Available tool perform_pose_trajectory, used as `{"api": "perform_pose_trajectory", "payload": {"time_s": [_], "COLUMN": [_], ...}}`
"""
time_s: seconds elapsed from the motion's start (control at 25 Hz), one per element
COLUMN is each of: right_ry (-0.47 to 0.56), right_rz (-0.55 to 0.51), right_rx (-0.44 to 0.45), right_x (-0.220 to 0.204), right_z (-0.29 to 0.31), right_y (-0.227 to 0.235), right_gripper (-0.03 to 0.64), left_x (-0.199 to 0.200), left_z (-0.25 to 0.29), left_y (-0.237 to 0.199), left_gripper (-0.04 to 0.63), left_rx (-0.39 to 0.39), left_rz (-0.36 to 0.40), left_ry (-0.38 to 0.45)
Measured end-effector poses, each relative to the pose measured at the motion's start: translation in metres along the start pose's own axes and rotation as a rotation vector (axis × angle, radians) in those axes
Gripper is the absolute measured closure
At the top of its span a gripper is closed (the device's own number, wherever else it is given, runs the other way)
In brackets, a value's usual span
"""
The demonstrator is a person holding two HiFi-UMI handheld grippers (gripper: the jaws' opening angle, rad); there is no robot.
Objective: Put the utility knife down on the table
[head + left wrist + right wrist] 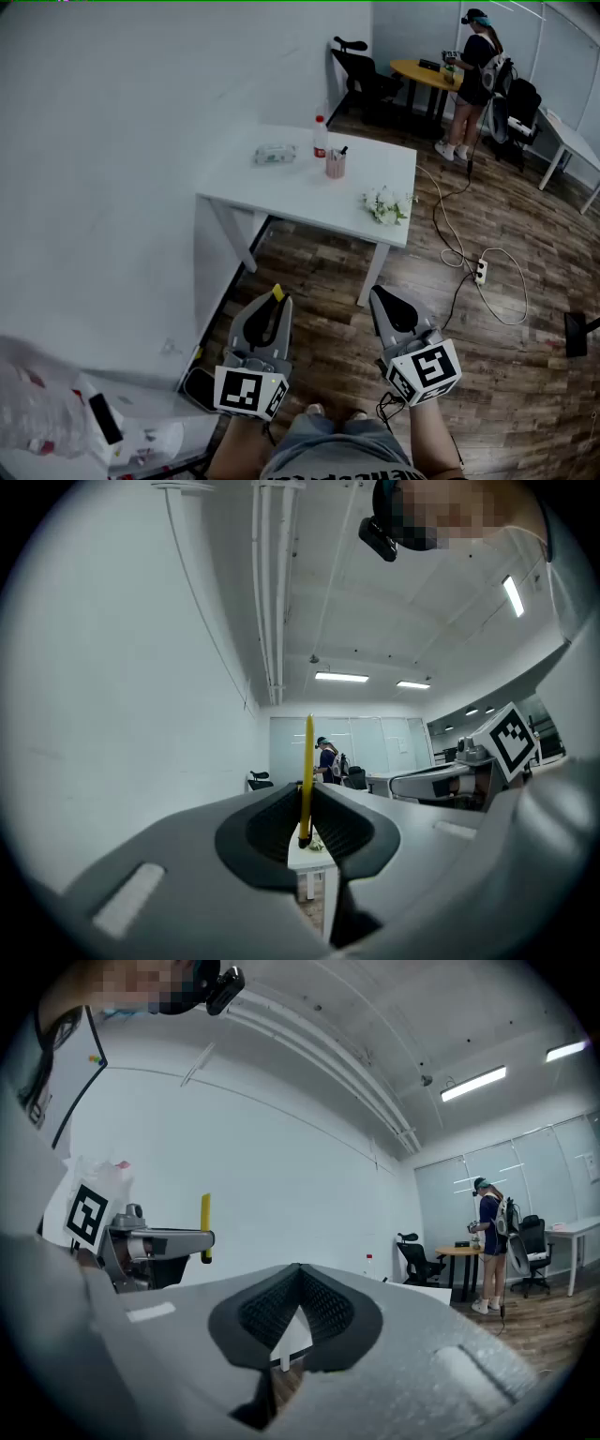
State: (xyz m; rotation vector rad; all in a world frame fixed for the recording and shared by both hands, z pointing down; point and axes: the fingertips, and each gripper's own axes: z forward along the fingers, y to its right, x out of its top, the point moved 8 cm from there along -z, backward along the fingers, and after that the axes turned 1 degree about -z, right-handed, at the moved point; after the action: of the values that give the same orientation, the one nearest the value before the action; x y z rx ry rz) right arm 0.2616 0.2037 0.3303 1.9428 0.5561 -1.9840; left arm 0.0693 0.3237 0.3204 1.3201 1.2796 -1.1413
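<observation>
A thin yellow utility knife (307,771) stands upright between the jaws of my left gripper (307,810), which is shut on it. In the head view only the knife's yellow end (277,292) shows, at the tip of the left gripper (275,304). My right gripper (383,300) is beside it, shut with nothing in it; its pads (281,1302) meet at the tip. Both grippers hang over the wood floor, short of the white table (281,192). From the right gripper view, the knife (205,1227) sticks up out of the left gripper (159,1241).
The table holds a bottle (321,138), a cup of pens (336,165), a tissue pack (275,154) and white flowers (386,204). A white wall runs along the left. A power strip (480,272) and cables lie on the floor. A person (473,84) stands far back right.
</observation>
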Motion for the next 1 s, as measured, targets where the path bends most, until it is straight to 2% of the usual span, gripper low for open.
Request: {"api": "perform_pose_trajectory", "payload": {"time_s": [0.68,1.0], "right_ry": [-0.005,0.038], "right_rz": [-0.023,0.028], "right_rx": [-0.007,-0.047], "right_x": [0.000,0.001], "right_z": [0.030,0.045], "right_y": [-0.029,-0.039], "right_gripper": [0.617,0.615], "left_x": [0.000,0.000], "left_z": [-0.011,-0.015], "left_y": [-0.043,-0.071], "left_gripper": [0.528,0.528], "left_rx": [0.005,-0.019], "left_rz": [-0.029,-0.023], "left_ry": [0.025,0.040]}}
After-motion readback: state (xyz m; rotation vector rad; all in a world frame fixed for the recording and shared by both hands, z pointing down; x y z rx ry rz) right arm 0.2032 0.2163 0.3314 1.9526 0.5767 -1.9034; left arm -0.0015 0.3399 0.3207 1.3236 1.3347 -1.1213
